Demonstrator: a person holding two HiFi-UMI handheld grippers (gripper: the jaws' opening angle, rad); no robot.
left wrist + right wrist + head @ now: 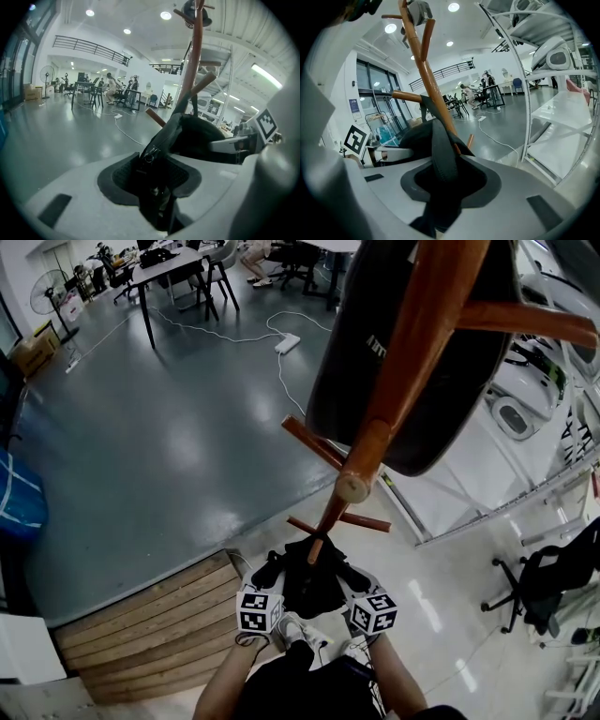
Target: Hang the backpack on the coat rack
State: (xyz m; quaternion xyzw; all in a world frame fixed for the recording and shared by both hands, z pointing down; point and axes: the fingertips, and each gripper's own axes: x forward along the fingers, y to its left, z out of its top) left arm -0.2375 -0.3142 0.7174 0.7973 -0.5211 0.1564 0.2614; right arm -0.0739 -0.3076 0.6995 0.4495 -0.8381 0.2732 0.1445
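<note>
My left gripper's (155, 174) jaws are closed on the black backpack (197, 136). Its zippered edge (149, 156) runs down into the gap between the dark pads. My right gripper's (443, 180) jaws are clamped on the same backpack, here on a broad black strap (442, 150) that drops into the gap and fills it. In the head view the two grippers sit side by side low in the middle, the left gripper (269, 572) and the right gripper (354, 576), each with its marker cube facing up. The backpack (314, 585) is bunched between them and just below me. It is pressed up against the foot of the wooden coat rack (412, 343), and the tip of one low peg (316, 549) pokes out above the dark fabric; I cannot tell whether the bag rests on that peg. The rack's reddish-brown pole rises steeply past the camera, with more short pegs branching off on either side. Close behind its upper part sits a large black rounded thing (347, 371) with white lettering; I cannot tell what it is. I stand beside a wooden plank platform (159, 624) at the edge of a glossy grey floor (169, 427). A white power strip (287, 343) with its cable lies farther out on that floor. A black-legged desk (169, 268) stands well away at the far end.
</note>
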